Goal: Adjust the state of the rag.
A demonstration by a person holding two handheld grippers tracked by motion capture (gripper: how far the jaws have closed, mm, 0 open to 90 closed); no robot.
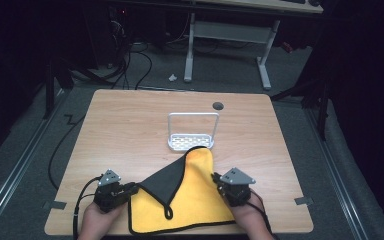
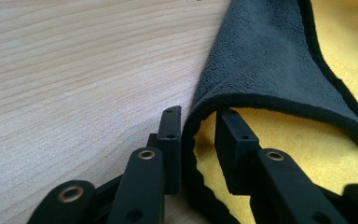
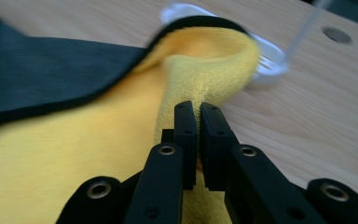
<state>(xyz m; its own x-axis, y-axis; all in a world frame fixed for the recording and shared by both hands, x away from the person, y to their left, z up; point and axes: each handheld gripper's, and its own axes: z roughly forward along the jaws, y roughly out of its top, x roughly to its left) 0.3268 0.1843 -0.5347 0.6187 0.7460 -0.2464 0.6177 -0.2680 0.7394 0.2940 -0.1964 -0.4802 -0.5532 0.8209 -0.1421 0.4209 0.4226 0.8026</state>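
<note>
On the near half of the desk (image 1: 130, 120), spread close to the front edge, a yellow cloth (image 1: 195, 200) with a dark grey underside and black piping, its left corner folded over as a grey triangle and a small black loop lying at the fold's tip. Beyond it, just touching or overlapped by the cloth's raised far corner, a small white rack (image 1: 192, 131) with a wire handle; farther back a round grommet hole (image 1: 218, 105). Wide bare wood to the left, right and rear; little margin between the cloth's near hem and the front edge. At the cloth's left side, low over the wood, the left gripper (image 2: 198, 122), jaws part-spread with the piped, folded edge standing between them, pads not visibly pressing on it. At the cloth's right side, the right gripper (image 3: 198, 109), jaws pressed nearly together and pinching a ridge of yellow cloth, lifted into a fold running up toward the rack. Hands entering from the bottom, well apart, cloth between them.
</note>
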